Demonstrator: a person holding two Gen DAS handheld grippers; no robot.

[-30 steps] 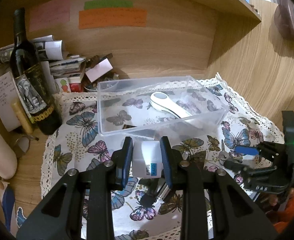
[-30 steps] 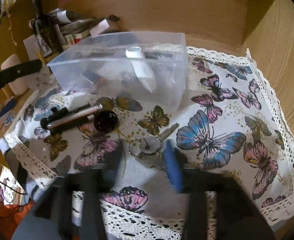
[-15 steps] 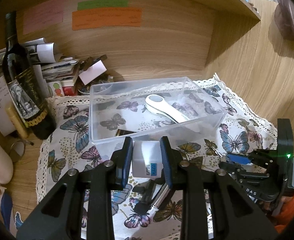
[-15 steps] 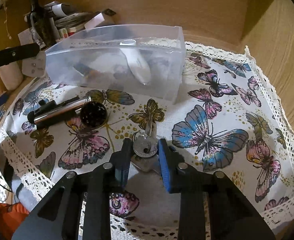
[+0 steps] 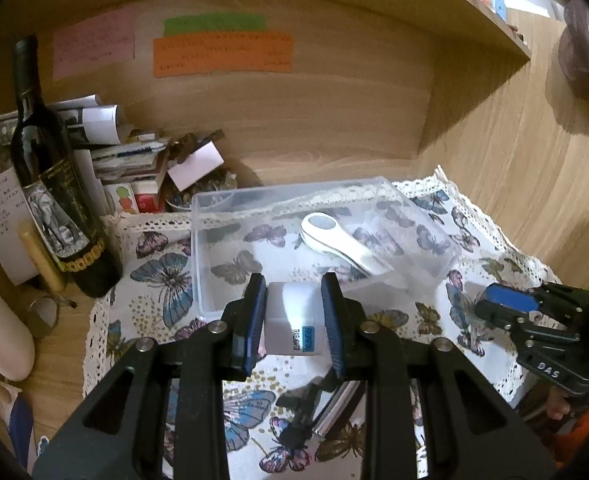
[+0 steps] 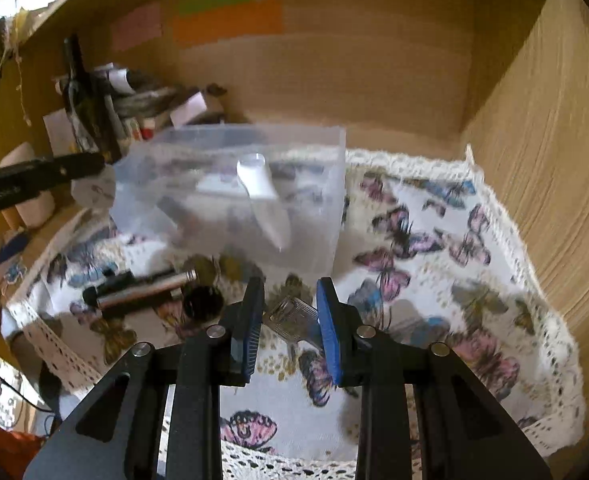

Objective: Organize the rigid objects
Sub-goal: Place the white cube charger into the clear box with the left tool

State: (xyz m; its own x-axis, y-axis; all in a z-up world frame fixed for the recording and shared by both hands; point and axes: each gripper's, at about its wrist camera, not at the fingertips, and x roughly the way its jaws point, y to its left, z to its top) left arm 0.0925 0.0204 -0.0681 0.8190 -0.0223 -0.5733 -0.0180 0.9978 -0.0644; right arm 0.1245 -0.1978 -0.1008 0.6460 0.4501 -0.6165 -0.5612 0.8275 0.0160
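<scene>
From the left wrist view, the left claw [image 5: 294, 312] is clenched on a small white box [image 5: 294, 326] with a blue label, held above the butterfly cloth [image 5: 162, 280] just before the near wall of the clear plastic bin [image 5: 322, 236]. The bin is open-topped, and a white handled magnifier [image 5: 340, 240] lies slanted inside it. A dark wine bottle [image 5: 50, 184] and stacked papers [image 5: 126, 160] crowd the left rear corner, and wooden walls close the back and right. The right claw [image 5: 510, 304] hangs at the cloth's right side. From the right wrist view, the right claw [image 6: 290, 316] grips a bunch of keys [image 6: 294, 320] between its blue pads, raised off the cloth. A metal flashlight [image 6: 142, 288] and a dark round piece [image 6: 202, 302] lie left of it, before the bin [image 6: 230, 196]; bare cloth spreads to the right towards the lace edge [image 6: 526, 256].
</scene>
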